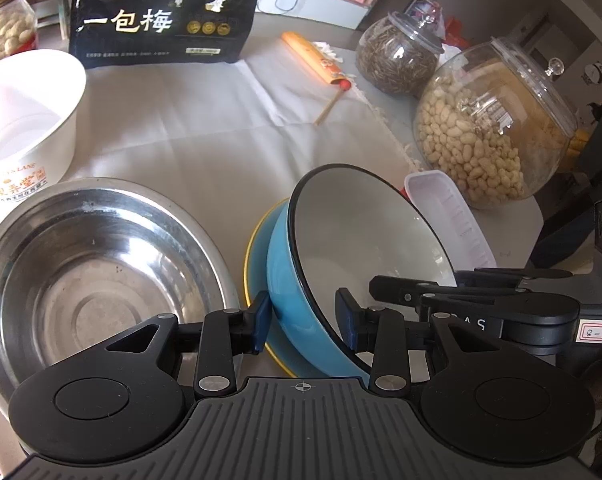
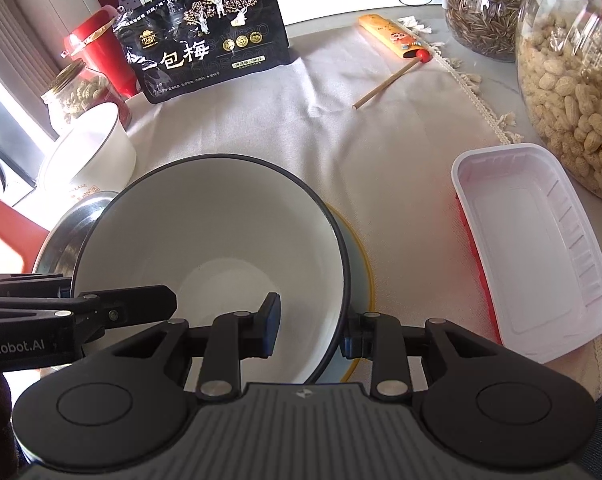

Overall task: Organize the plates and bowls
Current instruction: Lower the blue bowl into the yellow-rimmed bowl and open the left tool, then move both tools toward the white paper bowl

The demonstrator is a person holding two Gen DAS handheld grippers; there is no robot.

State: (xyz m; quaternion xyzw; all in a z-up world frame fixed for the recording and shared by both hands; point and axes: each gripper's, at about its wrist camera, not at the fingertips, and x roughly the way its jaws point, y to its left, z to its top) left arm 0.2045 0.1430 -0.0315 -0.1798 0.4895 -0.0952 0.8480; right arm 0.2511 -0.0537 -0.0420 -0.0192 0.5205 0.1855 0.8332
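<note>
A blue bowl (image 1: 285, 280) with a white inside (image 2: 221, 240) and a black rim hangs tilted over a blue plate with a yellow rim (image 1: 255, 256) (image 2: 363, 268). My left gripper (image 1: 304, 318) is shut on the bowl's near wall, one pad outside and one inside. My right gripper (image 2: 311, 330) grips the opposite side of the rim the same way, and its black fingers (image 1: 401, 288) show at the right of the left wrist view. A steel bowl (image 1: 101, 272) (image 2: 73, 228) sits left of the plate, with a white paper bowl (image 1: 29, 120) (image 2: 93, 156) behind it.
A white plastic tray (image 1: 453, 216) (image 2: 533, 256) lies right of the plate. Behind it stand a peanut jar (image 1: 493, 136) (image 2: 573, 92) and a seed jar (image 1: 397, 56) (image 2: 485, 12). A black snack bag (image 1: 161, 12) (image 2: 205, 36) and a sleeved chopstick (image 1: 325, 68) (image 2: 393, 56) lie at the back.
</note>
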